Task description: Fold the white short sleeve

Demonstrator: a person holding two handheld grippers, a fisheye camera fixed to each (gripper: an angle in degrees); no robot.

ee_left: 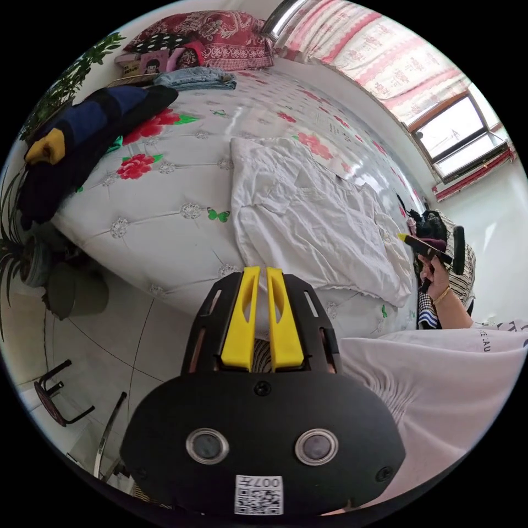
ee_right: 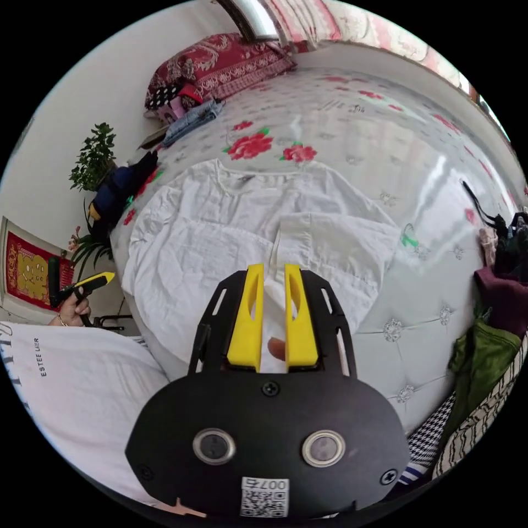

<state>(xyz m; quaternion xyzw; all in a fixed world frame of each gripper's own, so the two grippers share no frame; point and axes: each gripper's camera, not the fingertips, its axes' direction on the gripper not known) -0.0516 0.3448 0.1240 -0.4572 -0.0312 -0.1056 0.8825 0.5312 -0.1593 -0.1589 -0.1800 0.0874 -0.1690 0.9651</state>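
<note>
White short sleeve [ee_right: 247,236] flat on flowered bed [ee_right: 429,308], neck tag unreadable.

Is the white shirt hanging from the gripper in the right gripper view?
No, the white shirt lies spread on the bed, and the right gripper has a narrow gap between its jaws with no cloth in it.

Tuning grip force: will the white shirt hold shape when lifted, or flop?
Likely floppy: the shirt lies wrinkled and creased, its sides already folded in. Probably light, since the thin cloth follows the bed closely. It may slide when tugged; the bed cover looks glossy.
</note>
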